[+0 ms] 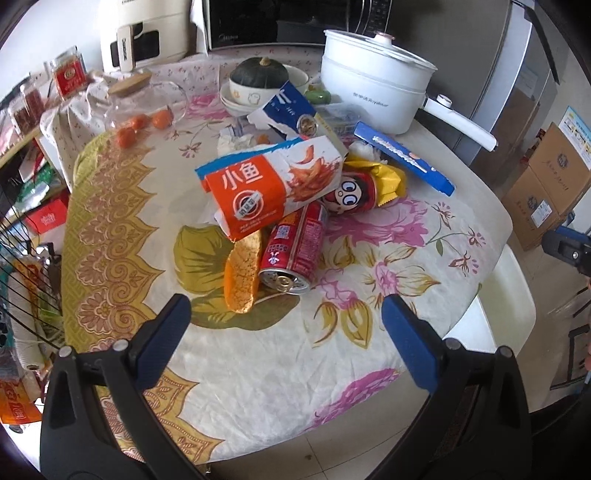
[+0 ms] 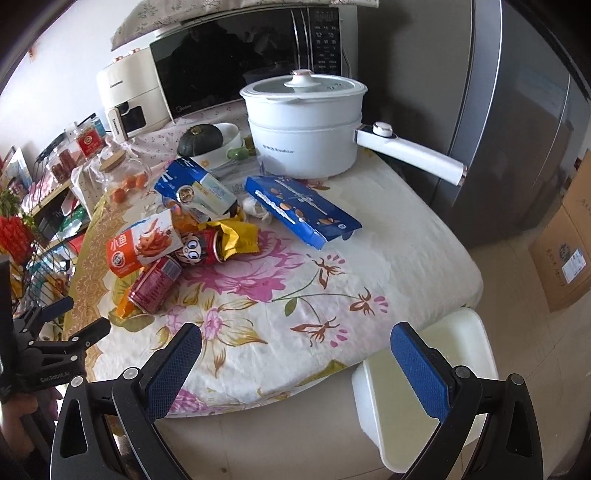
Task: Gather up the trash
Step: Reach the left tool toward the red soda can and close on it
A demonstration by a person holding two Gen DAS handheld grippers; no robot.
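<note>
A heap of trash lies on the floral tablecloth [image 1: 258, 369]: an orange snack box [image 1: 266, 188], a red can [image 1: 295, 251] on its side, an orange peel [image 1: 242, 277], a cartoon can [image 1: 351, 192], a yellow wrapper [image 1: 388, 177], a blue-white carton [image 1: 291, 110] and a blue biscuit pack [image 1: 402, 158]. My left gripper [image 1: 286, 328] is open and empty, just short of the red can. My right gripper [image 2: 295, 354] is open and empty over the table's front edge. A white bin [image 2: 424, 387] stands below the edge. The heap also shows in the right wrist view: snack box [image 2: 136, 247], biscuit pack [image 2: 303, 206].
A white electric pot [image 1: 373, 88] with a long handle, a squash [image 1: 258, 72] in bowls, a glass jar [image 1: 144, 99] with oranges, a microwave [image 2: 240, 62] and an air fryer [image 1: 144, 33] stand at the back. Cardboard boxes [image 1: 546, 188] and a fridge [image 2: 517, 110] are to the right.
</note>
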